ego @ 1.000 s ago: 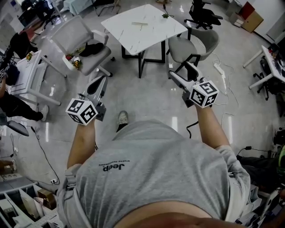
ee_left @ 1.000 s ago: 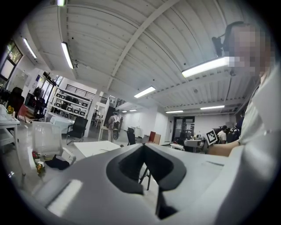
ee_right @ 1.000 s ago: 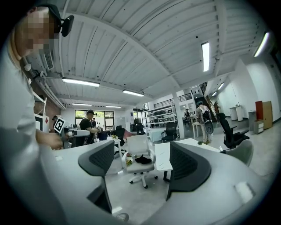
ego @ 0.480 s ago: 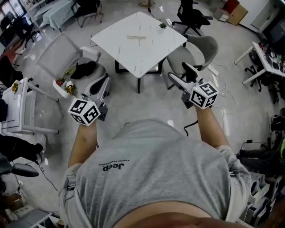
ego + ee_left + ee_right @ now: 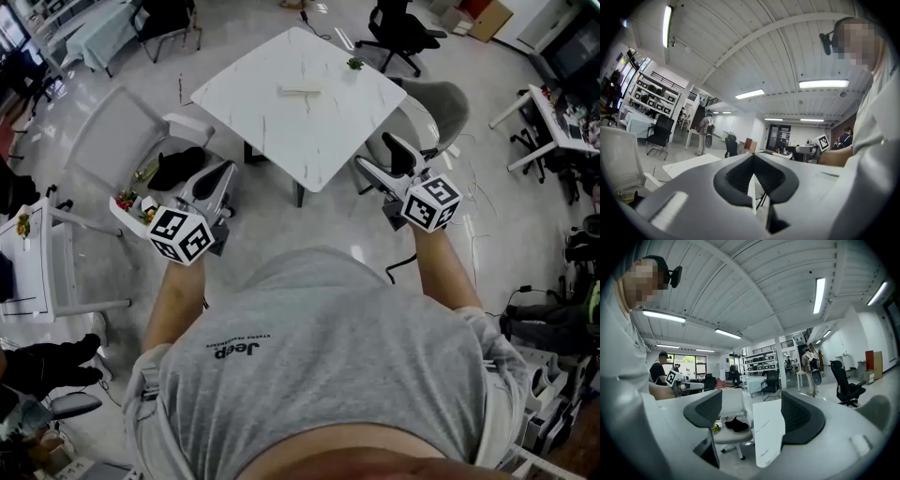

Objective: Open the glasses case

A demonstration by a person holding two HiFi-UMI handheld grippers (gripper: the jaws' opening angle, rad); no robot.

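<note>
A person in a grey T-shirt (image 5: 319,375) approaches a white marble-patterned surface (image 5: 281,131), a pair of tongs in each hand and both short of its near corner. The left tongs (image 5: 223,172) are clenched on nothing, their dark pads meeting at the tips in the left gripper view (image 5: 753,157). The right tongs (image 5: 375,153) are released, with pads well apart and only the surface's edge showing through the gap in the right gripper view (image 5: 750,408).

Over the last second the surface has drawn closer and fills more of the head view, while both tongs have kept the same raised pose. This reads as a walk-up, with the task itself not yet begun.

A white chair (image 5: 112,141) carrying a black item (image 5: 178,167) stands left of the surface, and a grey chair (image 5: 441,103) is tucked in at its right corner.

The glasses case (image 5: 300,91), judged to be the pale, slim object, lies flat near the middle of the surface and untouched, well apart from both tongs. Its long axis runs along the line between the surface's left and right corners, crosswise to the person. Which long side opens is too small to tell.

A small green thing (image 5: 354,64) sits near the surface's far-right edge, with a black office chair (image 5: 398,23) beyond.
</note>
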